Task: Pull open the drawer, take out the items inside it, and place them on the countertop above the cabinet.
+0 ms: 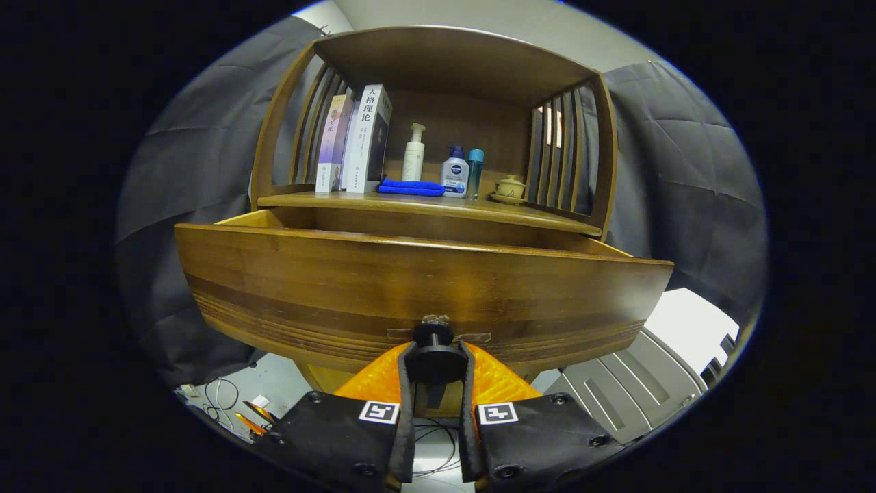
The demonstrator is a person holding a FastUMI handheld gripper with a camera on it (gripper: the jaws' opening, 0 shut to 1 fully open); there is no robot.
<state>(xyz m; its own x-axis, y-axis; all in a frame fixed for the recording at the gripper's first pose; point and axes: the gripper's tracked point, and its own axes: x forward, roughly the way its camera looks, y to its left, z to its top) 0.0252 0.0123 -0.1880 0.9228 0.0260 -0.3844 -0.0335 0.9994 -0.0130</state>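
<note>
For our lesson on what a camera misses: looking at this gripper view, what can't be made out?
- Drawer contents: hidden by its tall front panel; the gripper view sits below the rim.
- Knob: its sides are covered by the jaws of the gripper closed on it.
- Cabinet below the drawer: blocked by the drawer front and the gripper.
- Blue cloth on the countertop: too small to identify.

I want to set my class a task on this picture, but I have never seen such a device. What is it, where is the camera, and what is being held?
A person holds a two-fingered claw by hand; its camera looks forward along the fingers. The claw is shut on the drawer knob, and the drawer is pulled out. What is inside it is hidden by its front. On the countertop above stand books, a pump bottle, a blue cloth, two smaller bottles and a lidded cup.
</note>
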